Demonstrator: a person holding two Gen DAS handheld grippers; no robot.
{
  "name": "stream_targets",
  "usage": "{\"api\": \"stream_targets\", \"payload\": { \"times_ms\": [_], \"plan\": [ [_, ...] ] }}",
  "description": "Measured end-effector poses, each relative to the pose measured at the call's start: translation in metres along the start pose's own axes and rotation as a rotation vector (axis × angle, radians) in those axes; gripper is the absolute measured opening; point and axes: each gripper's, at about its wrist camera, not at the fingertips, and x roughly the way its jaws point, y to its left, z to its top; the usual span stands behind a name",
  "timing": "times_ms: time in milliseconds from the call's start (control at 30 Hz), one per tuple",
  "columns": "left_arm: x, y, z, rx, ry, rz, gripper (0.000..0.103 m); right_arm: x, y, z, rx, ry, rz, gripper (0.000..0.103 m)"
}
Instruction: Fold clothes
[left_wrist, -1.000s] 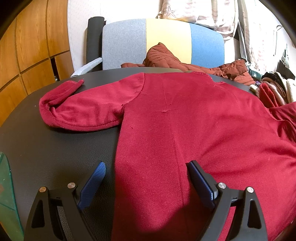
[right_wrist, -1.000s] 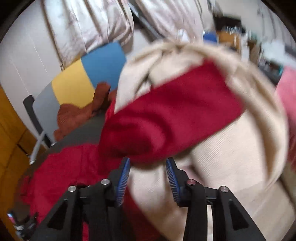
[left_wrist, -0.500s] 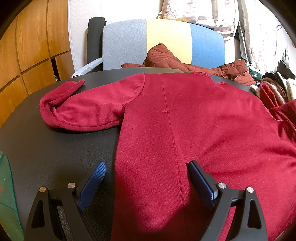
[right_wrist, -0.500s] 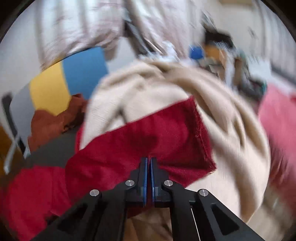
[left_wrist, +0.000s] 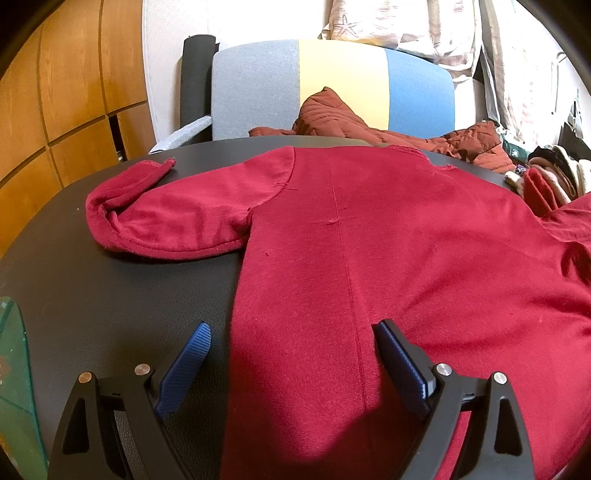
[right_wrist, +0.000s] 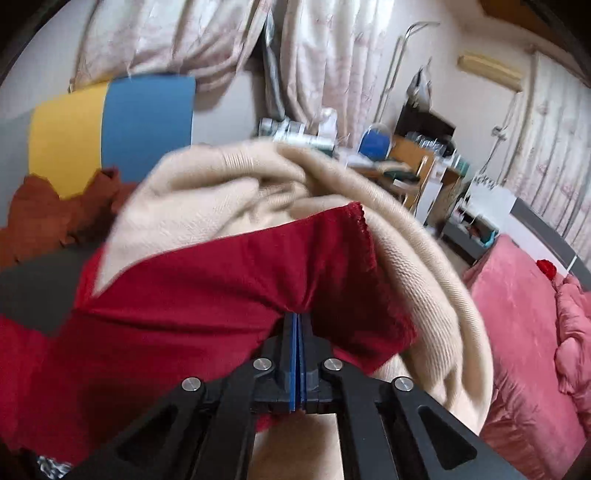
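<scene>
1. In the left wrist view, a red sweater (left_wrist: 388, 258) is seen spread flat across a dark round table (left_wrist: 110, 295), filling the centre and right of the frame.
2. One sleeve (left_wrist: 166, 218) is laid out toward the left of the frame, and its cuff end is doubled back toward the upper left.
3. The left gripper (left_wrist: 291, 354) is held low at the bottom of the frame with its blue-padded fingers (left_wrist: 400, 365) spread wide apart; nothing is gripped. The left finger is seen over bare table just beside the sweater's edge, the right finger over the red cloth.
4. A chair (left_wrist: 332, 85) with grey, yellow and blue panels is seen behind the table at the upper centre, and a rust-brown quilted garment (left_wrist: 332, 114) is draped on it.
5. A pile of mixed clothes (left_wrist: 546, 177) is visible at the right edge of that view, beside the sweater.
6. In the right wrist view, the right gripper (right_wrist: 297, 321) is shown closed, its blue pads pressed together on a bunched piece of the red sweater's cloth (right_wrist: 240, 280) near its free hemmed edge, at the lower centre of the frame.
7. The pinched red cloth is draped over a beige knit garment (right_wrist: 229, 192), which rises behind and to the right of it.
8. A pink bed cover (right_wrist: 517, 332) is seen at the right of that frame, and curtains (right_wrist: 332, 55) along the top.
</scene>
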Motion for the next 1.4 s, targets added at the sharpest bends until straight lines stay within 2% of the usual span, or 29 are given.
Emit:
{"api": "stream_targets", "payload": {
  "times_ms": [33,67,100,133,167,267,333,500,600,633,700,733,800,900,1000,1067,1200,1400],
  "plan": [
    [0.000,0.000,0.000,0.001,-0.001,0.001,0.094,-0.020,0.000,-0.002,0.050,-0.052,0.013,0.039],
    [0.000,0.000,0.000,0.001,-0.001,0.002,0.094,-0.042,0.000,-0.005,0.108,-0.109,0.035,0.053],
    [0.000,0.000,-0.001,0.001,-0.001,0.003,0.094,-0.065,0.004,-0.008,0.163,-0.179,0.090,0.072],
    [0.000,0.000,-0.001,0.001,-0.002,0.004,0.094,-0.092,0.012,-0.012,0.190,-0.247,0.176,0.075],
    [0.000,0.000,-0.001,0.002,-0.002,0.005,0.095,-0.108,0.032,-0.017,0.167,-0.268,0.274,0.075],
    [-0.001,0.000,-0.002,0.003,-0.006,0.011,0.095,-0.137,0.107,-0.029,0.044,-0.262,0.574,0.075],
    [-0.001,-0.001,-0.002,0.002,-0.007,0.013,0.095,-0.138,0.161,-0.040,-0.045,-0.175,0.711,0.073],
    [0.000,0.001,0.003,-0.004,0.021,0.002,0.095,-0.107,0.296,-0.080,-0.209,0.128,0.858,0.072],
    [0.001,0.002,0.007,-0.007,0.039,-0.006,0.095,-0.086,0.344,-0.111,-0.314,0.204,0.773,0.074],
    [0.001,0.002,0.008,-0.009,0.045,-0.008,0.095,-0.079,0.352,-0.122,-0.338,0.221,0.738,0.078],
    [0.002,0.003,0.010,-0.011,0.057,-0.013,0.095,-0.074,0.351,-0.129,-0.345,0.193,0.725,0.084],
    [0.002,0.003,0.011,-0.013,0.063,-0.016,0.095,-0.074,0.350,-0.131,-0.346,0.192,0.724,0.094],
    [0.003,0.005,0.019,-0.004,0.083,-0.019,0.088,-0.067,0.351,-0.130,-0.336,0.212,0.736,0.096],
    [0.004,0.015,0.056,0.084,0.037,0.089,0.084,-0.073,0.350,-0.134,-0.329,0.205,0.744,0.097],
    [0.021,0.040,0.101,0.121,0.008,0.227,0.084,-0.082,0.349,-0.148,-0.327,0.188,0.739,0.097],
    [0.040,0.058,0.127,0.133,0.018,0.307,0.084,-0.083,0.348,-0.150,-0.321,0.179,0.741,0.097],
    [0.087,0.098,0.167,0.118,0.097,0.423,0.084,-0.085,0.347,-0.156,-0.317,0.167,0.739,0.098],
    [0.150,0.133,0.176,0.083,0.268,0.494,0.084,-0.084,0.349,-0.156,-0.317,0.153,0.739,0.099]
  ]
}}
